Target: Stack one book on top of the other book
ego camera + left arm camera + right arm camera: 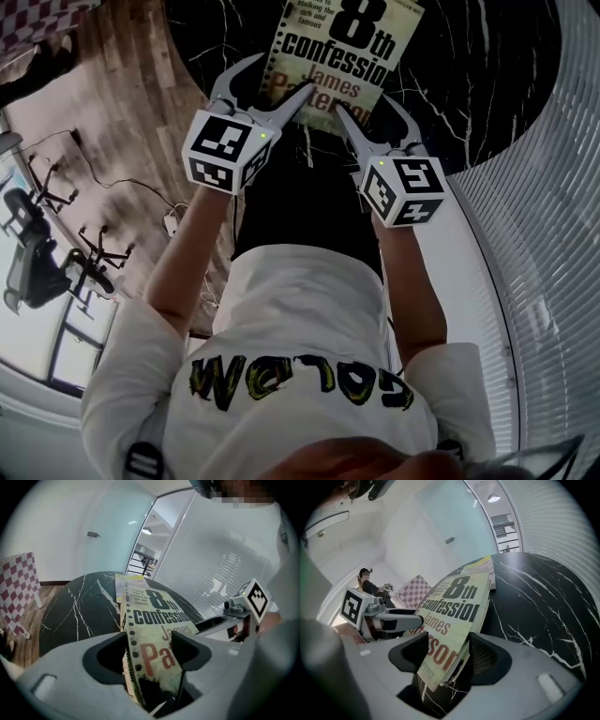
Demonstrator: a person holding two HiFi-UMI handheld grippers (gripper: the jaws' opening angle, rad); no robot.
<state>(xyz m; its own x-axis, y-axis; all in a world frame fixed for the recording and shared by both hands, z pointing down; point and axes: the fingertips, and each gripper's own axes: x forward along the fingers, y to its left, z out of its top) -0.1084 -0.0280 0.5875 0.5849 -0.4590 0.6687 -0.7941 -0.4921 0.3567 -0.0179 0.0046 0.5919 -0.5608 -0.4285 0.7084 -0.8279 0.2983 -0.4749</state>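
A paperback titled "8th confession" (pixel 339 54) hangs tilted over the black marble table (pixel 469 66). My left gripper (pixel 279 77) is shut on its near left corner, the cover wedged between the jaws (pixel 150 653). My right gripper (pixel 366 105) is shut on the near right corner (pixel 445 653). A second book with a yellowish cover (pixel 127 579) lies flat on the table beyond the held one. In the right gripper view the second book (pixel 483 564) peeks out past the held book's far end. The head view cuts it off.
The round table's edge curves close to my body, with wooden floor (pixel 112 112) to its left. A ribbed white wall (pixel 553 234) runs along the right. A red-and-white chequered seat (pixel 18 588) stands left of the table. A person (pixel 370 587) sits by the far wall.
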